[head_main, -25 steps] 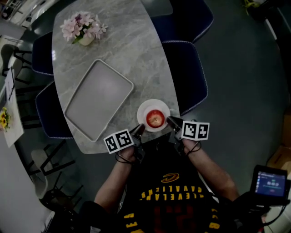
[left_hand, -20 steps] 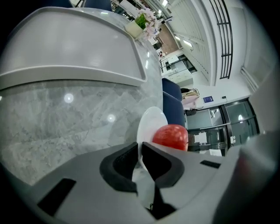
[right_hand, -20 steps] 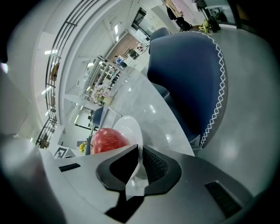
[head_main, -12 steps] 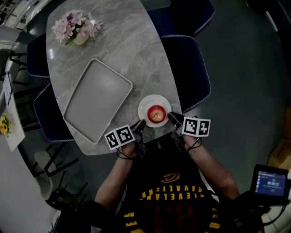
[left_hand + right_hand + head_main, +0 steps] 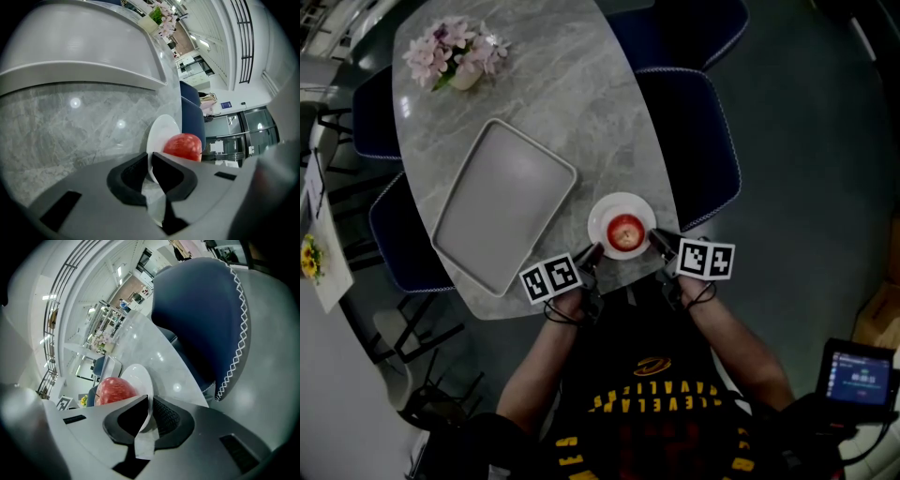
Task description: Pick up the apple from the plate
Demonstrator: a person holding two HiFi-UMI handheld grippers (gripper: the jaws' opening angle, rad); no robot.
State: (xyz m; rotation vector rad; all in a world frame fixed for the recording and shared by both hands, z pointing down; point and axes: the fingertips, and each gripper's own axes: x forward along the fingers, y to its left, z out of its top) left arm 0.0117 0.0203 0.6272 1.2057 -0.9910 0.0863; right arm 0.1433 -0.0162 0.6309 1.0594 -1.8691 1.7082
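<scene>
Apple (image 5: 624,231): on the plate (image 5: 604,212), at its centre, between both grippers, touched by neither
Left gripper (image 5: 592,254): jaws clamped on plate's left rim
Right gripper (image 5: 655,238): jaws clamped on plate's right rim

Dim up top in the head view: the floor right of the plate (image 5: 605,208) sinks to dark grey, while the marble table (image 5: 534,84) left of and beyond the plate takes soft, even overhead light, no hard shadows. Fisheye bows the table's edges. In the left gripper view, two round lamp glints sit on the stone left of the plate, the apple (image 5: 183,146) is crisp with speckled highlights, and the left gripper (image 5: 150,165) is soft so close to the lens. In the right gripper view, bright ceiling strips glare far beyond the plate, glints dot the table right of it, the right gripper (image 5: 151,411) is blurred in front, and the corners are black.
</scene>
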